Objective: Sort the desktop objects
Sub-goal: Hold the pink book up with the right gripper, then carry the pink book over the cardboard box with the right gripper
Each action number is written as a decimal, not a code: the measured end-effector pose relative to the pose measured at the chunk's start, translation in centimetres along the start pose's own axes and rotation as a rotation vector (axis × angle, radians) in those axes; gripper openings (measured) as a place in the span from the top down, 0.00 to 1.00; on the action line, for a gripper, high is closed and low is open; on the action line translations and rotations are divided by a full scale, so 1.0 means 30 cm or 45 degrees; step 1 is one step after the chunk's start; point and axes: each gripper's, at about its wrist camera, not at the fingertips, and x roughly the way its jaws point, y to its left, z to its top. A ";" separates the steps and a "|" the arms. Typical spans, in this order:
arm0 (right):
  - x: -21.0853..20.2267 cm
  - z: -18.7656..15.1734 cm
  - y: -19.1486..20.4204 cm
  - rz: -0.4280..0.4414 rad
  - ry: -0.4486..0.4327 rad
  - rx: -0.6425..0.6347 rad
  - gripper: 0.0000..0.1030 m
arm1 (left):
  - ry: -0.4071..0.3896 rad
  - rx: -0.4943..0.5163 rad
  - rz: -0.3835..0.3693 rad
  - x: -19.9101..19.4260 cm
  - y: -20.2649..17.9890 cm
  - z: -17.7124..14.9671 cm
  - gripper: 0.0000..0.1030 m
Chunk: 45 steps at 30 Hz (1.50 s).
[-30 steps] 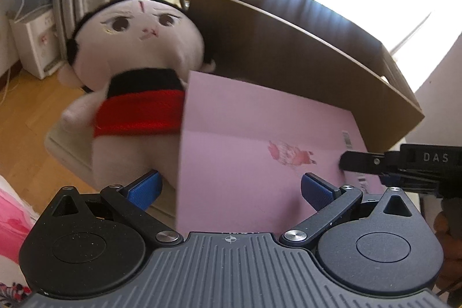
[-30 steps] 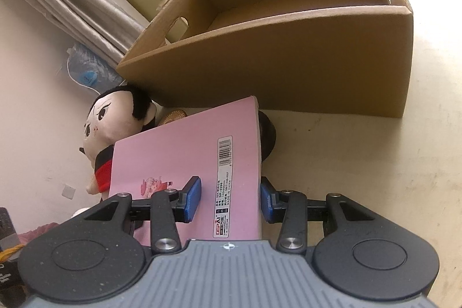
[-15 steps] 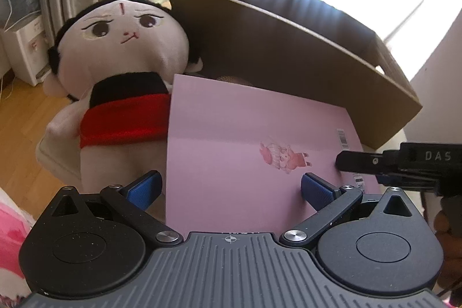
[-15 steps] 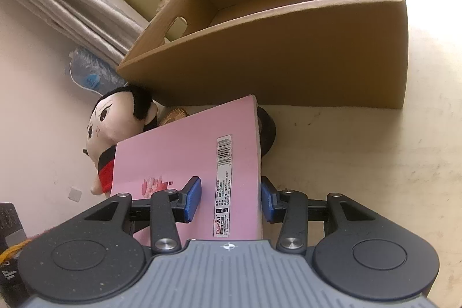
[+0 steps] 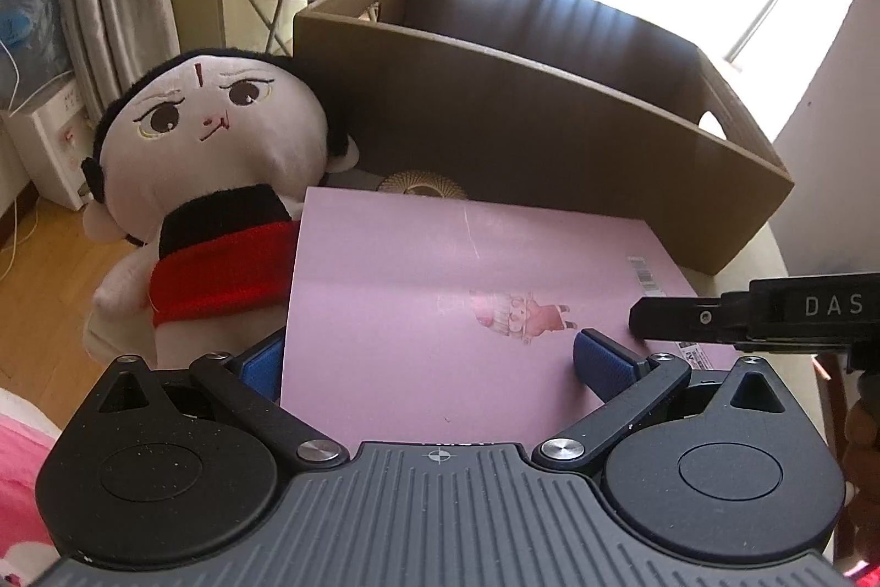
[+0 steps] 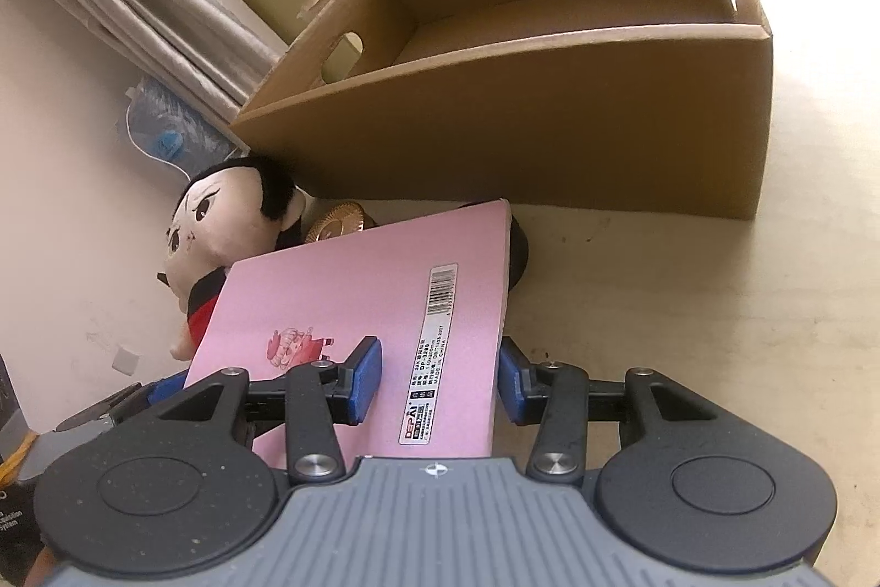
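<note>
Over the last second the view from the left gripper (image 5: 429,361) was rolled a little. The plush doll (image 5: 220,136), tilted before, was now seen nearly upright. More of the cardboard box (image 5: 522,130) was shown, and a golden round thing (image 5: 423,185) was uncovered past the far edge of the pink notebook (image 5: 467,312). From the right gripper (image 6: 437,380) almost nothing was changed.

The notebook was kept raised above the table (image 6: 715,312), just in front of the box and beside the doll. It was caught at its near end between both tools. On each gripper one blue pad was seen over the cover and the other was partly hidden under an edge. The jaws of the left one were spread wide, those of the right one narrower. Whether the pads were really pressed on the notebook could not be told.

It was judged that the notebook was only being levelled. It was not yet carried into the box, whose visible inside was bare.
</note>
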 end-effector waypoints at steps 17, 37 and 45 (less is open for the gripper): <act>-0.150 0.004 0.056 0.016 -0.096 -0.016 0.53 | -0.148 0.084 0.016 -0.114 -0.066 0.044 0.00; -0.250 0.105 0.082 0.109 -0.183 -0.003 0.53 | -0.301 0.162 0.049 -0.233 -0.132 0.138 0.00; -0.269 0.163 0.077 0.108 -0.229 0.000 0.53 | -0.338 0.217 0.039 -0.222 -0.171 0.204 0.00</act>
